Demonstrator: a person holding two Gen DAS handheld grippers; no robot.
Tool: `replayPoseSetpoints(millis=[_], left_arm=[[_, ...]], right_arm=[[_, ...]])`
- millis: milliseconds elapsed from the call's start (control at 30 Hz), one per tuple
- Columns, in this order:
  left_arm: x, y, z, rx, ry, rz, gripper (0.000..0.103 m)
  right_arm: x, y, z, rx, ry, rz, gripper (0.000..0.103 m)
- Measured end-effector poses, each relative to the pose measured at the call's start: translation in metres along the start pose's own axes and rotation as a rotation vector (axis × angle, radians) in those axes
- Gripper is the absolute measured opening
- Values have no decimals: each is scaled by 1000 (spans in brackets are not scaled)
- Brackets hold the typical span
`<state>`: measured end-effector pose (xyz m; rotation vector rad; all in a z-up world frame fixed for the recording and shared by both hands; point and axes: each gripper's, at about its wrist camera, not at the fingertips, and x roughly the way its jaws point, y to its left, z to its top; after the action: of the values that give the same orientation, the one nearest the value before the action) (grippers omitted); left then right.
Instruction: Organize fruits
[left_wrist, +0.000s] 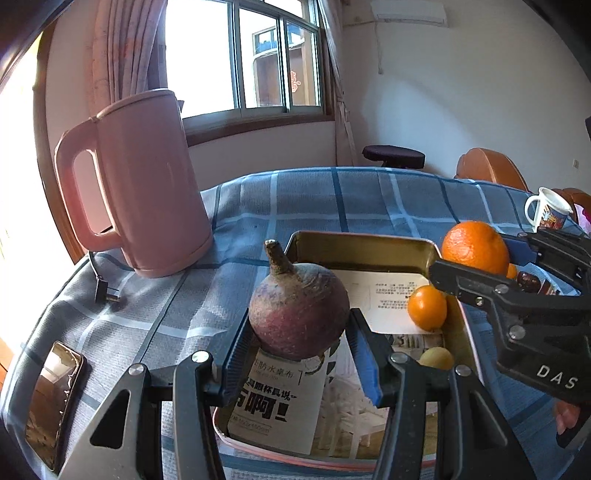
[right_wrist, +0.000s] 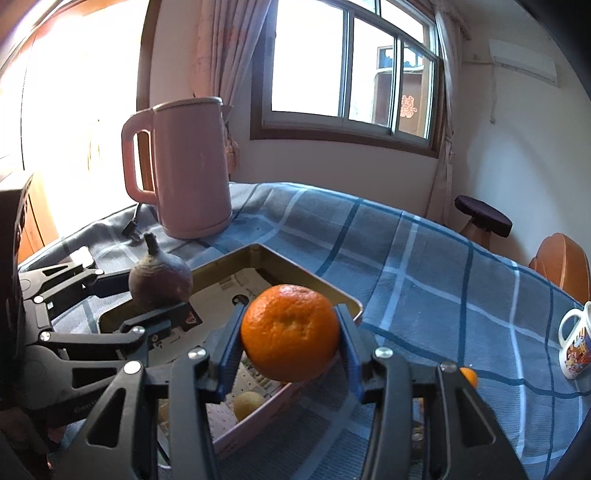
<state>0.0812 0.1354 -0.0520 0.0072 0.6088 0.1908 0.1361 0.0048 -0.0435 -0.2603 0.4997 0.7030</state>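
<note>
**Two fruits held over the tin tray**

The left hand-held gripper (left_wrist: 297, 350) is clamped on a round, dull purple-red fruit with a stubby brown stalk (left_wrist: 298, 314). Its blue ribbed pads press the fruit's two flanks at the widest part, and the fruit hangs above the near end of the shallow, gold-coloured rectangular metal tray (left_wrist: 364, 245), which is lined with printed paper. The right hand-held gripper (right_wrist: 290, 345) is closed on a large, bright orange with dimpled skin (right_wrist: 290, 332), gripped across its middle and held above the tray's near right side.

Inside the tray lie a small smooth orange citrus fruit (left_wrist: 427, 308) near the right wall and a small pale yellow fruit (left_wrist: 437, 357) nearer the camera. Another small orange fruit (right_wrist: 469, 376) sits on the blue checked cloth of the worktop (right_wrist: 424, 266), outside the tray and to its right.

The purple fruit looks firm and fairly heavy, with a matt, wrinkled skin that should not slip; its stalk is a poor handle, so the grip at the widest part suits it. The orange probably gives a little under pressure and would roll once released, so it wants a low, gentle set-down against the paper lining, clear of the fruits already there.
</note>
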Motion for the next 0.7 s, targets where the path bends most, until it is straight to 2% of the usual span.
replayPoseSetpoints(millis=[700], left_arm=[[9,6,-4,5,33,20,54]], right_arm=[[28,12,-7,-8,92,26,51]])
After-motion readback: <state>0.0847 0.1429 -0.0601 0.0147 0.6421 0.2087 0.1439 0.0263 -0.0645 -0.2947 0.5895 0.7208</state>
